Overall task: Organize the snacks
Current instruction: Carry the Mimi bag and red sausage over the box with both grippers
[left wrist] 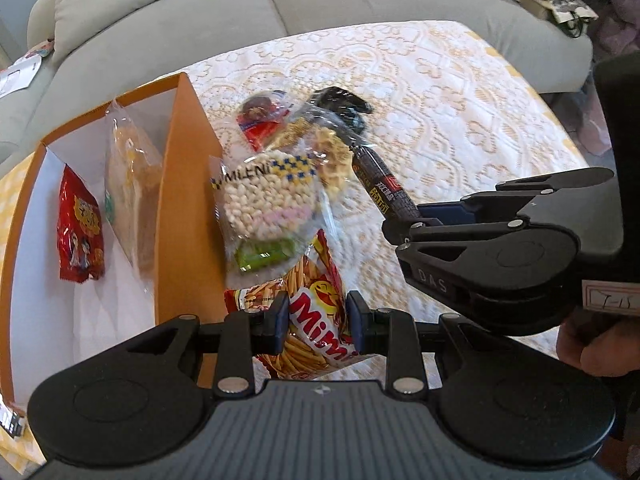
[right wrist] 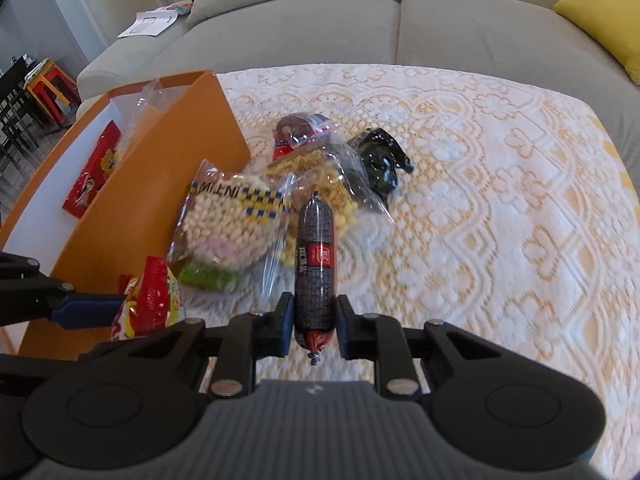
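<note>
My left gripper (left wrist: pixel 317 322) is shut on a red and yellow Mimi stick-snack bag (left wrist: pixel 310 312), beside the orange box (left wrist: pixel 188 208); the bag also shows in the right wrist view (right wrist: pixel 150 300). My right gripper (right wrist: pixel 311 322) is shut on a dark sausage stick (right wrist: pixel 315 272), held above the table; it also shows in the left wrist view (left wrist: pixel 384 190). A clear puffed-rice pack (left wrist: pixel 264 208) leans against the box wall. More packets lie behind: a waffle bag (right wrist: pixel 320 180), a red packet (right wrist: pixel 296 132) and a black packet (right wrist: pixel 378 156).
The orange box (right wrist: pixel 132 216) has a white inside holding a red packet (left wrist: pixel 80 228) and a clear bag (left wrist: pixel 128 184). The table has a white and yellow lace cloth (right wrist: pixel 500 200). A grey sofa (right wrist: pixel 360 24) stands behind, with a yellow cushion (right wrist: pixel 604 16).
</note>
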`<state>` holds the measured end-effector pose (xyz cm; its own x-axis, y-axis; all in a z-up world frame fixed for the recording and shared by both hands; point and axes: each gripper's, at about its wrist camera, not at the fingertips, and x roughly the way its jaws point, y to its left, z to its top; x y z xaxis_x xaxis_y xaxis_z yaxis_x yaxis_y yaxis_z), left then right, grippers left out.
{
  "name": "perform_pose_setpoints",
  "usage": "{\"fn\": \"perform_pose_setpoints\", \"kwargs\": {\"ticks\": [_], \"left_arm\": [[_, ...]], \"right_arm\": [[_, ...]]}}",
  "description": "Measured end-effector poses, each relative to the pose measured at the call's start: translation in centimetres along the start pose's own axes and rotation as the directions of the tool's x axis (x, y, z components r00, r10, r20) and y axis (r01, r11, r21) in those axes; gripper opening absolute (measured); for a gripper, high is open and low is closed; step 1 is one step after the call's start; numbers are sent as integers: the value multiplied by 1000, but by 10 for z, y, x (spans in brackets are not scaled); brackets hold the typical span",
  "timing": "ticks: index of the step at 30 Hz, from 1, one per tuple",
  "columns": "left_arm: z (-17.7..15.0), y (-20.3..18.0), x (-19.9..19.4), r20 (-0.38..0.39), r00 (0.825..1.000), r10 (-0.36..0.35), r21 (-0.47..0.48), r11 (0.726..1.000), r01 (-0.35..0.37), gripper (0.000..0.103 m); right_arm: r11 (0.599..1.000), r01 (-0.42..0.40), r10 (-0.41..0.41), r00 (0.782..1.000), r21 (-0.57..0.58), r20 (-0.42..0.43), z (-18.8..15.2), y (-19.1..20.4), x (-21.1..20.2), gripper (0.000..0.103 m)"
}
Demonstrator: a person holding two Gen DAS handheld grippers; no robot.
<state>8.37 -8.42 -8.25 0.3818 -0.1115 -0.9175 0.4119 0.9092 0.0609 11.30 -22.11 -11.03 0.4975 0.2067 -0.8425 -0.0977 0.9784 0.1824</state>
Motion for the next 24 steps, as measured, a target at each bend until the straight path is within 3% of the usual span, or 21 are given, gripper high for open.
{"fn": "perform_pose_setpoints", "kwargs": {"ticks": [12, 18, 24], "left_arm": [[-15, 14, -57, 28, 998, -55, -23, 998, 55, 34], [-9, 50, -84, 16, 998, -56, -74, 996, 57, 34], [3, 99, -89, -25, 998, -60, -118, 991, 57, 34]], "right_arm": [[1000, -2, 2, 999, -3, 34, -13, 9, -55, 19], [994, -112, 112, 993, 2, 24, -1, 28, -70, 19], [963, -269, 269, 963, 24, -17, 21, 63, -74, 19]]}}
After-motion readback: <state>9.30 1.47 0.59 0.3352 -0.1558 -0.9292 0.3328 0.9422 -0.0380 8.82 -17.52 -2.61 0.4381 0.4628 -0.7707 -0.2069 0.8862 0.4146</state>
